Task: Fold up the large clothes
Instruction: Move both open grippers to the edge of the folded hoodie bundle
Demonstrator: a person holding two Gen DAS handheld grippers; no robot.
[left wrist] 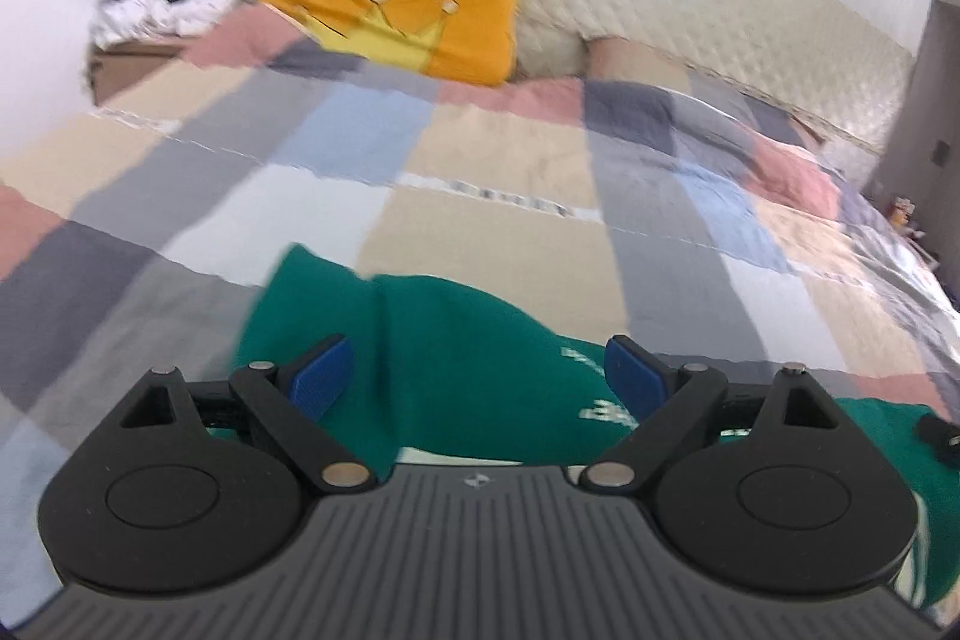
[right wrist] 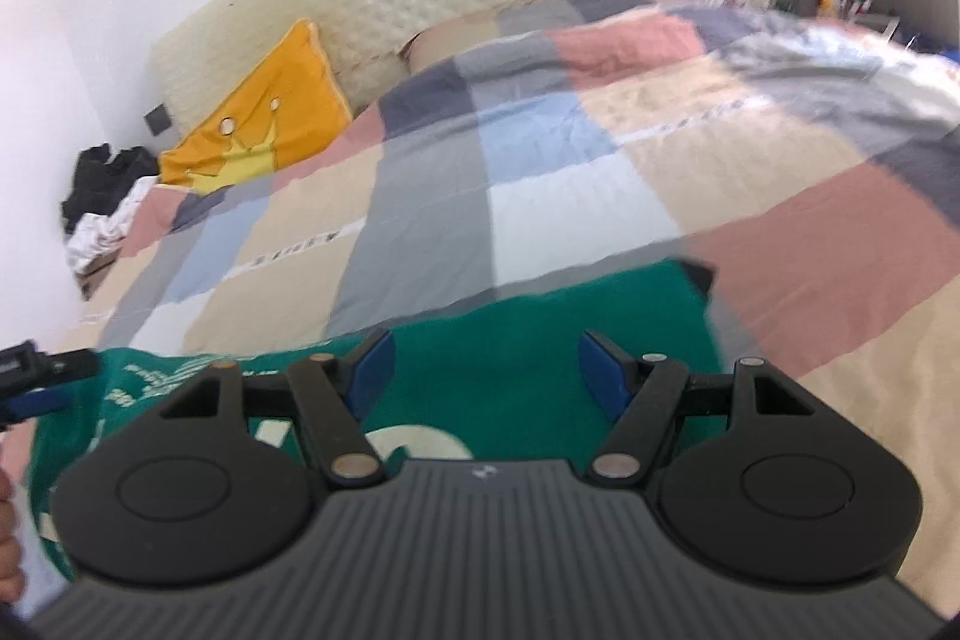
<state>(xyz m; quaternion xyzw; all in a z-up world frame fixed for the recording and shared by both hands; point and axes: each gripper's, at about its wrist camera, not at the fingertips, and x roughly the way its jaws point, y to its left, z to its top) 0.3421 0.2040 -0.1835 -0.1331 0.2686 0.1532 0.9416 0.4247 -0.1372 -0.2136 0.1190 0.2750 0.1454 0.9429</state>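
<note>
Green garment [right wrist: 528, 340] with white print, pastel checked quilt [right wrist: 540, 172], orange crown-patterned pillow [left wrist: 420, 16]

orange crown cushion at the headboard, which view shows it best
The left wrist view: the orange cushion with the yellow crown sits near the top centre, large, its whole front face turned to the camera. The right wrist view shows the same cushion smaller, off to the left and tilted.

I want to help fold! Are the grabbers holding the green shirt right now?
No. Both the left hand-held gripper and the right hand-held gripper stand open above the green shirt, pads apart, gripping nothing.
</note>
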